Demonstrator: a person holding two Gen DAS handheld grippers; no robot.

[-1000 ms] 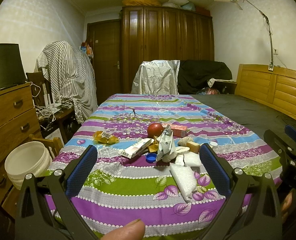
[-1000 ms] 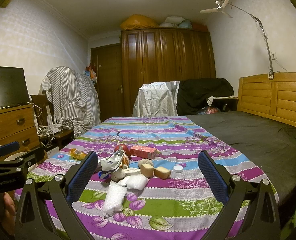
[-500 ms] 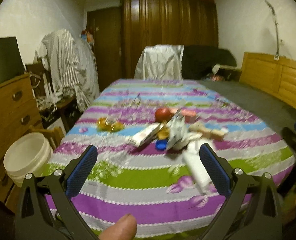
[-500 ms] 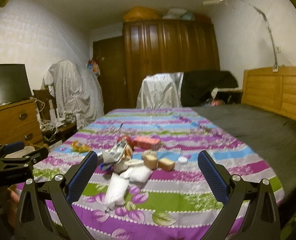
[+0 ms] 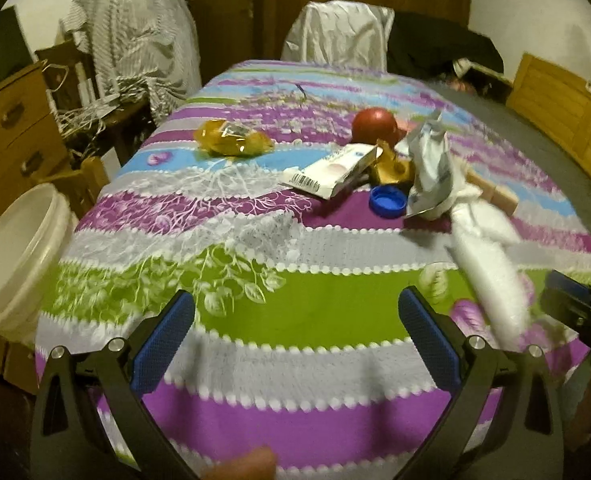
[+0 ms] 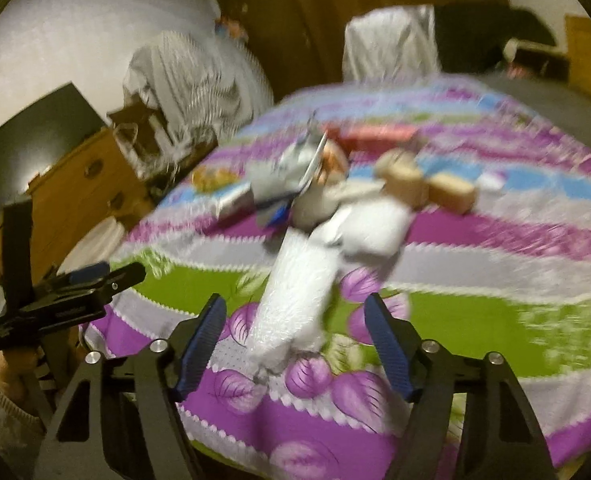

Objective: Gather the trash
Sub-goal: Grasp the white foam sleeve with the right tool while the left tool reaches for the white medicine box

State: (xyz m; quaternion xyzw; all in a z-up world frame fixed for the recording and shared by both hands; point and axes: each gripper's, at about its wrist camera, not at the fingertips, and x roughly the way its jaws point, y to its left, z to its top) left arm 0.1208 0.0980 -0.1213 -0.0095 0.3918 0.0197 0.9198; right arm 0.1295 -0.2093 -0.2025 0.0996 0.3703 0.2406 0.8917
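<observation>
Right wrist view: the right gripper (image 6: 293, 344) points down at the bed, its blue-padded jaws closing, with the near end of the long white bubble-wrap roll (image 6: 295, 300) between them but not yet pressed. The roll lies on the striped floral bedspread (image 6: 495, 320) at the near end of the trash pile, its far end against a white crumpled bag (image 6: 371, 224). It looks light, soft and crushable; a grip across the near end should hold, though the free length will probably droop.

Left wrist view: the left gripper (image 5: 295, 344) is wide open and empty over bare bedspread. The white plastic bucket (image 5: 15, 256) stands beside the bed's left edge, with open cloth between it and the pile.
</observation>
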